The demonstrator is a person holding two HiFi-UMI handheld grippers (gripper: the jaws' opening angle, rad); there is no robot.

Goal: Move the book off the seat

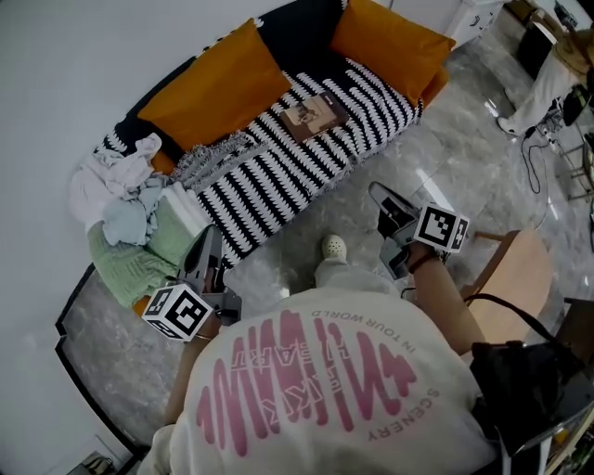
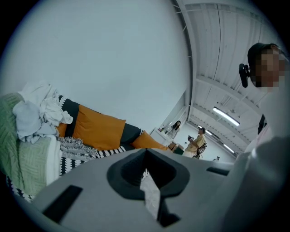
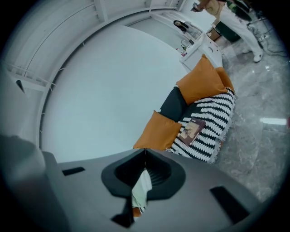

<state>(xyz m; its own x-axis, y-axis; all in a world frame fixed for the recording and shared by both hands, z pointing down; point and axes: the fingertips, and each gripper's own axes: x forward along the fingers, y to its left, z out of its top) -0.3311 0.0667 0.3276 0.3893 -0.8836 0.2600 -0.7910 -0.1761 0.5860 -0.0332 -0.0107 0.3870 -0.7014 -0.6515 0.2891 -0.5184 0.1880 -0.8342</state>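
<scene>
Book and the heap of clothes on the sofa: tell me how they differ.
The book is one flat, brown thing; the heap of clothes is soft, crumpled, white and pale blue. The book lies alone on the striped throw in front of the orange cushions; the clothes are piled at the sofa's left end in the head view, beside a green blanket. Both rest on the sofa.

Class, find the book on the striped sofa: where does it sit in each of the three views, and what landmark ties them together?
Head view: book upper centre, on the striped throw.
Left gripper view: not visible.
Right gripper view: right of centre, on the stripes.
Shared landmark: the orange cushion.
</scene>
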